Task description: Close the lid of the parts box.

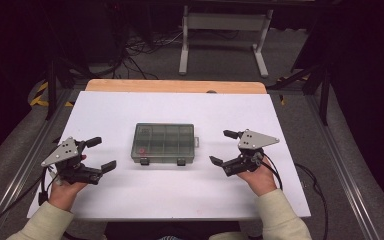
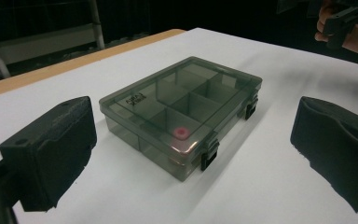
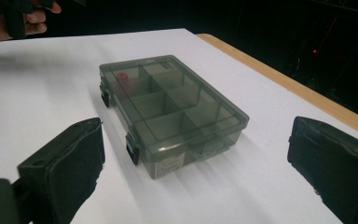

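One lidded box (image 1: 163, 143), one pink bit (image 2: 181, 132) inside, two latches. Left claw (image 1: 101, 154) and right claw (image 1: 223, 147) both spread, empty. White table (image 1: 130, 105), dark room.

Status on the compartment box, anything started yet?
Nothing looks done: the compartment box sits shut on the table, both latches down, pink piece inside. Left gripper and right gripper are open, either side, apart from it. Unlatching and opening probably remain.

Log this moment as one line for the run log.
box: closed, latched, mid-table | pink item: inside corner cell | left gripper: open, left of box, apart | right gripper: open, right of box, apart
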Demonstrator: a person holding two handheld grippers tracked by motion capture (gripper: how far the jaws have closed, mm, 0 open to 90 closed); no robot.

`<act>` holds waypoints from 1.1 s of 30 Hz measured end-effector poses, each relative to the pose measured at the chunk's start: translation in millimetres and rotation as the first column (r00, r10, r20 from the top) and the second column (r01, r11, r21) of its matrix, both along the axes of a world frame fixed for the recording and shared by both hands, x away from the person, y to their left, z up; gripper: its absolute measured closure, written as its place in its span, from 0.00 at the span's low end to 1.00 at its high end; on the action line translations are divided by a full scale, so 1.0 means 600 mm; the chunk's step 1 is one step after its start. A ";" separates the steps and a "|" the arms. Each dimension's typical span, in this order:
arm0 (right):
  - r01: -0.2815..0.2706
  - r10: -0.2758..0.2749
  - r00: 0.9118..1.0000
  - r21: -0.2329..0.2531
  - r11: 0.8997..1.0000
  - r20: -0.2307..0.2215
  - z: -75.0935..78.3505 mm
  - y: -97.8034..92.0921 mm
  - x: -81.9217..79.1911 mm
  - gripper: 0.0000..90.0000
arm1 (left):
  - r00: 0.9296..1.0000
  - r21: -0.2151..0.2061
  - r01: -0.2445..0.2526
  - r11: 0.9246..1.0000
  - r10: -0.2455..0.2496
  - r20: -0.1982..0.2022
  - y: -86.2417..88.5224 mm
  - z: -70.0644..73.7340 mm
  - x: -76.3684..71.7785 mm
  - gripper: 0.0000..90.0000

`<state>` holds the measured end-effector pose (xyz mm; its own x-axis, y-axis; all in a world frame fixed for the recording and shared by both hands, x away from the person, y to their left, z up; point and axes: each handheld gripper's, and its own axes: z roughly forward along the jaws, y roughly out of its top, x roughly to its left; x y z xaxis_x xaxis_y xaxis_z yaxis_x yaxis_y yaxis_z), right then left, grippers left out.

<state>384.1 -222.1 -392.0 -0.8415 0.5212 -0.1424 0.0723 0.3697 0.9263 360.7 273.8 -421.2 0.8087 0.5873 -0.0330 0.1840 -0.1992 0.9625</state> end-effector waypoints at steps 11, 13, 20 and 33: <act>0.028 -0.027 0.999 0.031 0.999 -0.032 -0.050 -0.024 -0.015 0.04 | 1.000 -0.021 0.012 1.000 -0.012 -0.007 -0.001 -0.030 -0.001 0.01; 0.038 -0.036 0.998 0.036 0.999 -0.044 -0.059 -0.027 -0.018 0.03 | 1.000 -0.017 0.011 1.000 -0.012 -0.013 0.002 -0.034 -0.003 0.01; 0.062 -0.059 0.997 0.051 0.997 -0.053 -0.083 -0.044 -0.035 0.03 | 1.000 -0.038 0.005 0.999 -0.006 -0.031 0.013 -0.050 -0.012 0.02; 0.087 -0.085 0.994 0.039 0.995 -0.066 -0.104 -0.055 -0.043 0.03 | 0.998 -0.043 -0.019 0.999 0.017 -0.053 0.023 -0.070 -0.015 0.02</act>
